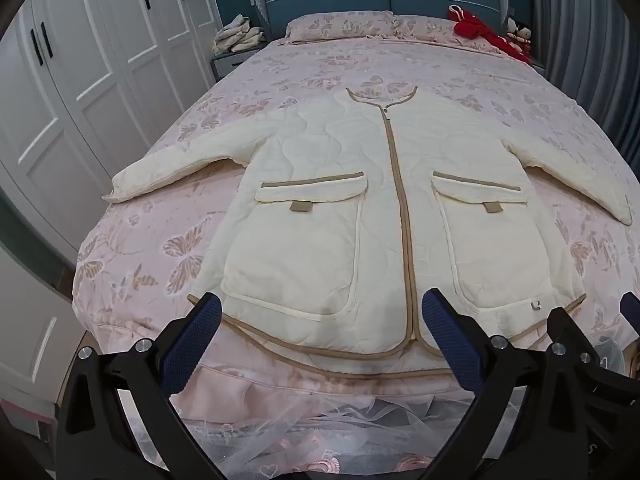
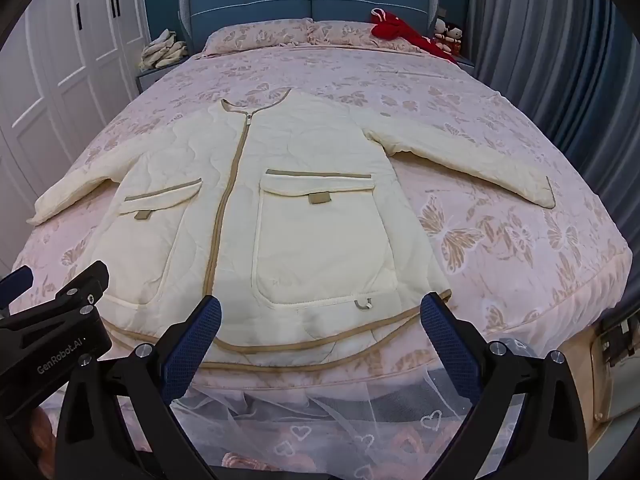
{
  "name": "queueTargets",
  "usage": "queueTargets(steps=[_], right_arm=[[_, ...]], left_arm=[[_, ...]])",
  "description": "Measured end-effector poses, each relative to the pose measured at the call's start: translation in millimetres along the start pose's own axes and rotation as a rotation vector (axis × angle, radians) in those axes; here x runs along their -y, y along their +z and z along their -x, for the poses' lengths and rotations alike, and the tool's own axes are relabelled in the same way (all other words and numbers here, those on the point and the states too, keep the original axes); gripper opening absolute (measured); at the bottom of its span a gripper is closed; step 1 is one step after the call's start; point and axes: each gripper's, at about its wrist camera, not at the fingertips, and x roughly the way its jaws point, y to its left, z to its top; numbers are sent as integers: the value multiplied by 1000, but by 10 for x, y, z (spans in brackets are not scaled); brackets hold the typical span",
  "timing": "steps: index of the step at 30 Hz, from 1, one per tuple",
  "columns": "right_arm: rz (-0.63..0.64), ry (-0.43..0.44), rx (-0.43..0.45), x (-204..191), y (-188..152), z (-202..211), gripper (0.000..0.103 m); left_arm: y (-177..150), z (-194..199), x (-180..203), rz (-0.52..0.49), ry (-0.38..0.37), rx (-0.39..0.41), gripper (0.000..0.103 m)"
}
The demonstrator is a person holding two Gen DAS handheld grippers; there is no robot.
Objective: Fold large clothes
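A cream quilted jacket (image 1: 360, 216) with tan trim, a zip and two flap pockets lies flat and face up on the pink bed, sleeves spread out, hem toward me. It also shows in the right wrist view (image 2: 280, 208). My left gripper (image 1: 320, 312) is open and empty, held just over the left part of the hem. My right gripper (image 2: 320, 312) is open and empty over the right part of the hem. The right gripper's fingers (image 1: 568, 332) show at the right of the left wrist view; the left gripper's fingers (image 2: 80, 284) show at the left of the right wrist view.
The bed (image 1: 480, 92) has a pink butterfly quilt, pillows (image 1: 340, 26) and a blue headboard. Red clothing (image 1: 476, 28) and dolls (image 2: 448, 34) lie at the far right. A nightstand with folded cloth (image 1: 238, 36) stands far left. White wardrobes (image 1: 80, 80) line the left; grey curtains (image 2: 560, 60) the right.
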Motion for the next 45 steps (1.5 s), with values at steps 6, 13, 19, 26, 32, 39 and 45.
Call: queueTargets(steps=[6, 13, 19, 26, 32, 39, 45], right_arm=[[-3, 6, 5, 11, 11, -2, 98], [-1, 0, 6, 7, 27, 14, 98], [0, -1, 6, 4, 45, 13, 98], [-3, 1, 6, -3, 73, 25, 98], [-2, 1, 4, -4, 59, 16, 98], [-2, -2, -1, -21, 85, 19, 98], [-3, 1, -1, -19, 67, 10, 98]], left_arm=[[-3, 22, -28, -1, 4, 5, 98], [-1, 12, 24, -13, 14, -4, 98], [4, 0, 12, -16, 16, -6, 97], [18, 23, 14, -14, 17, -8, 97], [65, 6, 7, -6, 12, -17, 97], [61, -3, -3, -6, 11, -19, 97], [59, -4, -5, -6, 12, -18, 97]])
